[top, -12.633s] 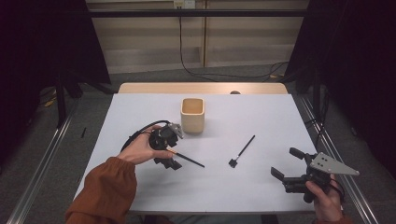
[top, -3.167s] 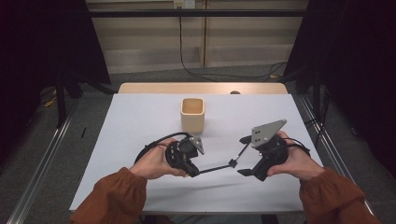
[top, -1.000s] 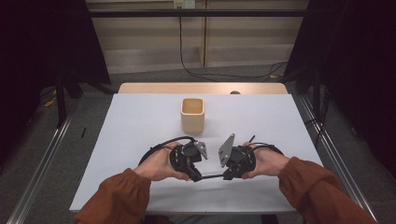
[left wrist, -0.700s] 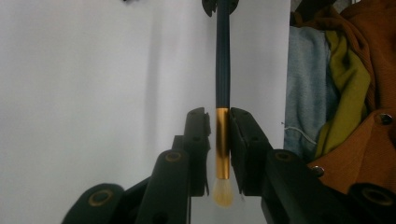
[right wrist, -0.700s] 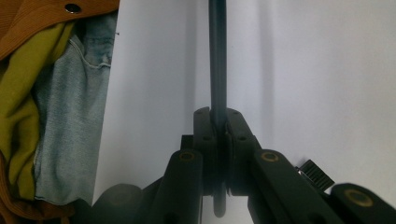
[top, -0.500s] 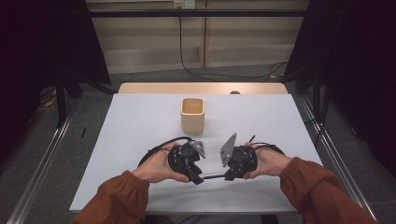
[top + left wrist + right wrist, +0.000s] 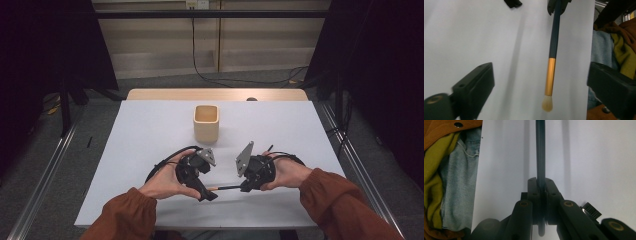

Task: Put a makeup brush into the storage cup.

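Makeup brush (image 7: 552, 62) hangs level just above the tabletop (image 7: 150, 130), its dark handle clamped in the right gripper (image 7: 540, 185); its bristle end lies between the wide-open jaws of the left gripper (image 7: 209, 194).

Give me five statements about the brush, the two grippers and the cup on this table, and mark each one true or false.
1. The right gripper is shut on the dark handle of the makeup brush. True.
2. The left gripper is clamped on the brush's gold ferrule. False: its jaws stand wide open on either side of the brush, not touching it.
3. The brush's pale bristle tip points toward the left gripper. True.
4. The brush stands inside the wooden cup. False: the cup sits farther back on the table, apart from the brush.
5. The cup lies tipped on its side. False: it stands upright, mouth up.
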